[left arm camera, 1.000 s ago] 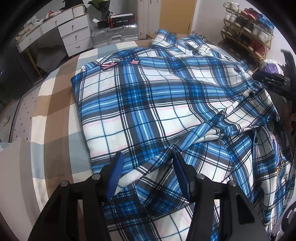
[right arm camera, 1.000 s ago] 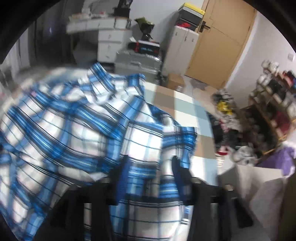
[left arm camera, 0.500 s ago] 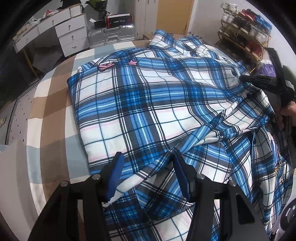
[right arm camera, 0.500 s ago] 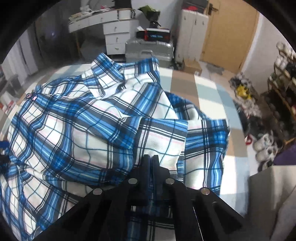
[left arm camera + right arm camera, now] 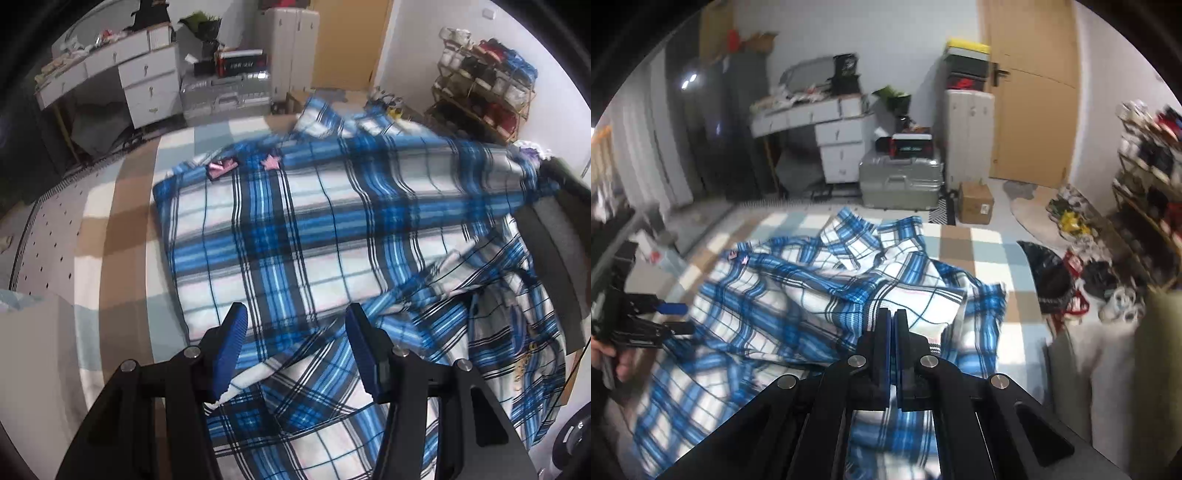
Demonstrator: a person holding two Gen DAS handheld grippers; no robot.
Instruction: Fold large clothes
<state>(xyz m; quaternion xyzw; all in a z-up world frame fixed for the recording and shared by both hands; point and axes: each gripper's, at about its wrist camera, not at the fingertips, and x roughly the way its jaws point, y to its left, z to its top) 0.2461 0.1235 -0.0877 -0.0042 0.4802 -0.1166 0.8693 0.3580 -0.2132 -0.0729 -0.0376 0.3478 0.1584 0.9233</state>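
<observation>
So the blue plaid shirt (image 5: 303,229) is spread over the bed (image 5: 122,229), mostly flat on the far side and bunched up on the near side. The right tool (image 5: 891,321) is pinched fully closed on a fold of the plaid cloth, holding that edge a bit above the rest. The left tool (image 5: 295,332) is wide open with nothing in it, hovering right over a rumpled diagonal fold that sits between and just ahead of its fingers (image 5: 231,332).

The thing that matters next, I'd guess: the shirt's long run goes away from the left tool toward the pink star patches (image 5: 269,161) at the far end, and the loose fold is directly under the left tool, so that's the nearer one to grab it.

Hard to say where the sleeves or hem are in that crumpled part. The lower right of the shirt is cut off, and the right view is pretty blurry at the edges.
</observation>
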